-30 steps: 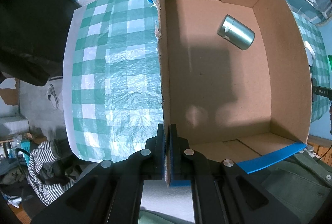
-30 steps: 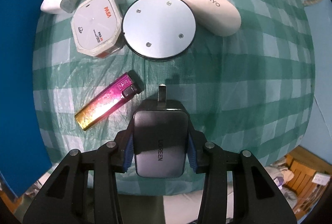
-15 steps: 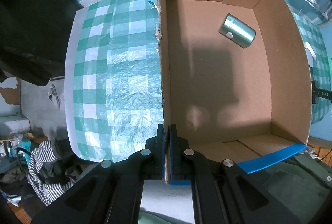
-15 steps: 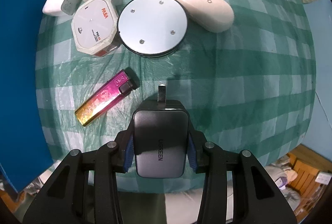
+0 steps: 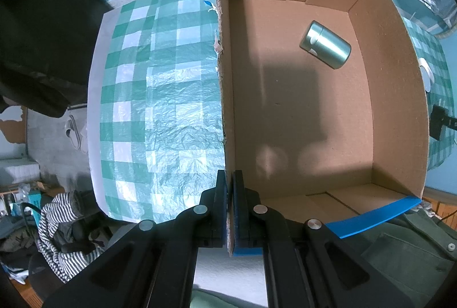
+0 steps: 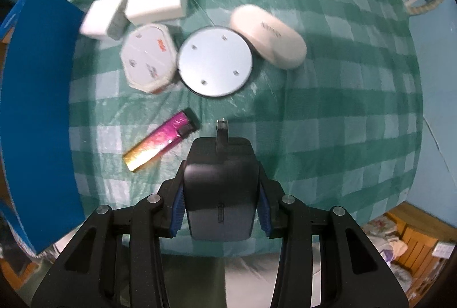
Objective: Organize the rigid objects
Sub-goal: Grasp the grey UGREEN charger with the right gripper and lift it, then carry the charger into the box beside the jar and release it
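The right gripper was clamped partway closed on the dark charger, blue pads pressed to its two sides. The charger's long axis ran along the fingers, prongs pointing away toward the checked tablecloth. Compared with a second earlier, the lighter, round disc and white case looked smaller and farther below. The left gripper pinched the cardboard box wall, fully closed; a metal canister lay inside.
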A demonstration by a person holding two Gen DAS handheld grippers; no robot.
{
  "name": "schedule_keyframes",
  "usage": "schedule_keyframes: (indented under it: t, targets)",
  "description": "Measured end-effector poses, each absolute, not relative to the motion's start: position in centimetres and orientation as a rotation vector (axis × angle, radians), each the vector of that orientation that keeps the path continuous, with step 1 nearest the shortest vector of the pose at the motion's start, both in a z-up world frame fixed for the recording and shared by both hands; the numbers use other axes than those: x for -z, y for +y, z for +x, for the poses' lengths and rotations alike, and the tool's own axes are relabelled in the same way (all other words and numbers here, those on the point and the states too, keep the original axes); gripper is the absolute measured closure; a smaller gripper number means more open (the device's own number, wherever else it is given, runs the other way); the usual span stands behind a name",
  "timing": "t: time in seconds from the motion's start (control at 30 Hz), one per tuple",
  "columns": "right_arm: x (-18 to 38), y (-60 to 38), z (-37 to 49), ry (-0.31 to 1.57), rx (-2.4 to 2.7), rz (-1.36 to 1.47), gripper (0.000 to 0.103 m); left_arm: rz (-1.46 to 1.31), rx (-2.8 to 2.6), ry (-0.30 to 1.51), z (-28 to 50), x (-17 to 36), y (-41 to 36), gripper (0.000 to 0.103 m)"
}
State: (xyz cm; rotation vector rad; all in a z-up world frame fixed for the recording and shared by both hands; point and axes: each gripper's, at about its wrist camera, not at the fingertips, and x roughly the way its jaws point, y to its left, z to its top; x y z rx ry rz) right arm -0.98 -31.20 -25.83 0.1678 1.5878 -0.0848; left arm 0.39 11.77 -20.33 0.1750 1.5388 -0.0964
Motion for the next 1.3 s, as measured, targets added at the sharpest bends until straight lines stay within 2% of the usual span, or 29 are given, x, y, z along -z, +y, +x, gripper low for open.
schedule_keyframes:
  t: [0.6,1.3]
  targets:
    - [16.6,-24.1,3.4,1.435,-0.127,0.02,0.063,0.175,0.096,1.54,0.4,20.4,11.7,0.099]
    - [11.9,-14.1,6.3,1.359,-0.372,-0.11,0.063,0.168,0.092,1.543,0.4,20.4,11.8,0.099]
